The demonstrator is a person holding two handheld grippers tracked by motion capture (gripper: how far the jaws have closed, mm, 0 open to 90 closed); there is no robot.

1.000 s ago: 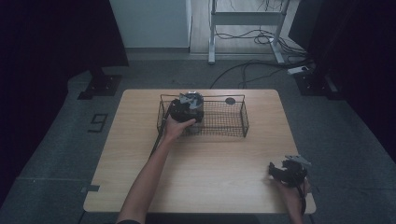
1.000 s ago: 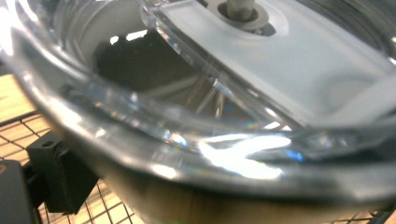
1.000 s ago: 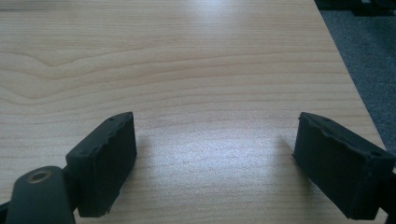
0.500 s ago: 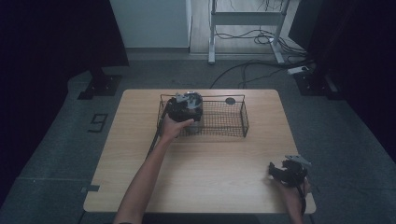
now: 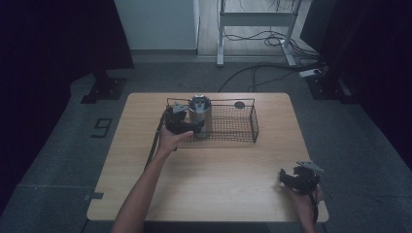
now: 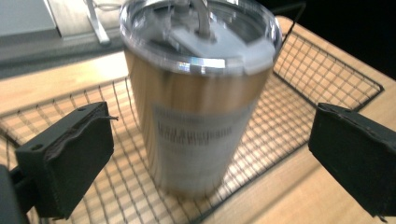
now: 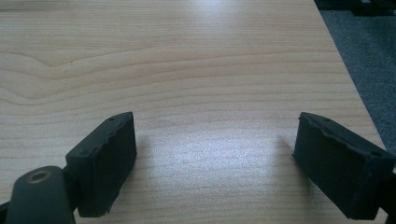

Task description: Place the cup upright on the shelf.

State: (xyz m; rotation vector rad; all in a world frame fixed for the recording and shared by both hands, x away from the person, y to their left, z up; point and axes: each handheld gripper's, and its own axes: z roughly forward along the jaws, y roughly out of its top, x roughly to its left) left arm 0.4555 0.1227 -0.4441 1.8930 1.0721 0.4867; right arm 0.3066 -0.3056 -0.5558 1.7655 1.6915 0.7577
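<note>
Steel tumbler standing upright at 9 o'clock in the basket on the tabletop, likely rigid, slick, top-heavy, best gripped mid-wall below the lid; left gripper jaws just opened wide, flanking without touching; right gripper jaws wide, empty.

A pale wooden table lay flat beneath the jaws of the right gripper. A small black round disc sat on it, well beyond the jaws of the left gripper.

Glossy metal tumbler, prob. plastic lid
</note>
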